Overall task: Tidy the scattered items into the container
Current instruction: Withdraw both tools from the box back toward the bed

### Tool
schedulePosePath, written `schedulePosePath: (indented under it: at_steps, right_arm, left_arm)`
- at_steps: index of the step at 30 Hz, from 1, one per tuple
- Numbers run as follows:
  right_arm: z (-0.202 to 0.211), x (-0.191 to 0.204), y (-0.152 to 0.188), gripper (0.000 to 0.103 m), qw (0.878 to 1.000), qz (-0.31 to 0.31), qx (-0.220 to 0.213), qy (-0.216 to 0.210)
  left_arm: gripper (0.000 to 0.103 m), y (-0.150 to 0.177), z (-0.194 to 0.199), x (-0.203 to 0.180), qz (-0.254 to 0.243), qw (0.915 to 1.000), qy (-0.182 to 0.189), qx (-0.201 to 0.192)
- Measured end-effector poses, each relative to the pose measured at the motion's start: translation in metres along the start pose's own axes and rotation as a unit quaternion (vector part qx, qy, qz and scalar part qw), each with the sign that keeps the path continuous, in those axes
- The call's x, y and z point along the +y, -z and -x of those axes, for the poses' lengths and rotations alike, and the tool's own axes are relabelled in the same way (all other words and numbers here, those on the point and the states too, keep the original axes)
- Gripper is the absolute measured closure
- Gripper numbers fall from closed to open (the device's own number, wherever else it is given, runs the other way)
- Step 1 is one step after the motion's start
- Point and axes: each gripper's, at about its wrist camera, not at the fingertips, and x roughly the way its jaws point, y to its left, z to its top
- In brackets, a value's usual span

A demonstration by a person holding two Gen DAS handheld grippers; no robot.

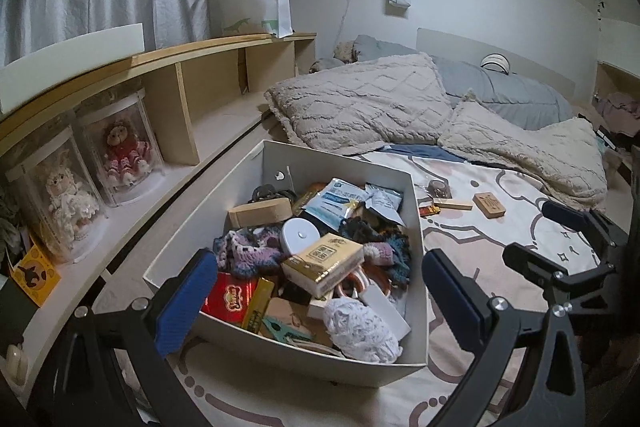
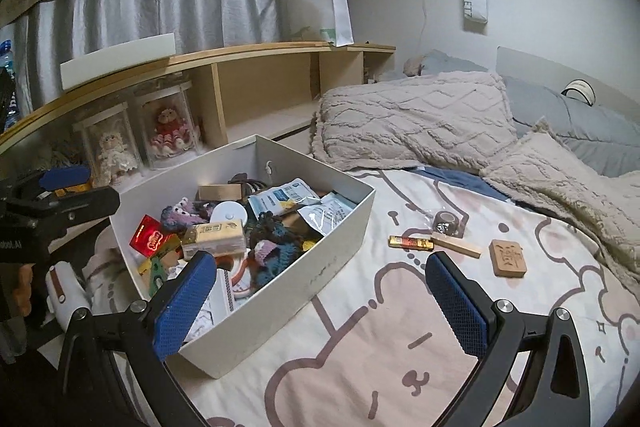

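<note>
Box: white rectangular cardboard box (image 2: pixel 340 239) sits on the cartoon-print bed sheet (image 2: pixel 380 347), centre-left of the frame, stuffed with clutter.
Leftovers: engraved square wooden block (image 2: pixel 507 258), plain wooden stick (image 2: pixel 456 246), dark printed tape roll (image 2: pixel 448 223) and what's probably a snack bar (image 2: pixel 411 242), all on the sheet, right of the box.
Left gripper (image 1: pixel 316 303): spread wide, holding nothing, over the box.
Right gripper (image 2: pixel 320 307): spread too, empty.

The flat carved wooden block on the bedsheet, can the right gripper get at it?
Probably yes: the carved wooden block lies alone on the sheet, nothing on it, and the open right gripper has bare sheet ahead.
</note>
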Motion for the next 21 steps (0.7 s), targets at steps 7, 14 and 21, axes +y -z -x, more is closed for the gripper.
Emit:
schedulePosePath:
  at_steps: [7, 14, 21]
  right_arm:
    - [0.005, -0.009, 0.003, 0.0, 1.0, -0.005, -0.001, -0.003]
    - [0.008, -0.022, 0.008, 0.0, 1.0, -0.008, 0.0, 0.004]
    - [0.009, -0.049, 0.017, 0.0, 0.999, -0.019, 0.011, 0.028]
  left_arm:
    - [0.0, 0.008, -0.002, -0.014, 0.002, 0.9999, 0.01, 0.003]
    - [0.0, 0.01, -0.007, -0.035, -0.009, 0.9997, 0.021, 0.002]
    - [0.0, 0.017, -0.017, -0.056, -0.009, 0.9995, 0.028, 0.008]
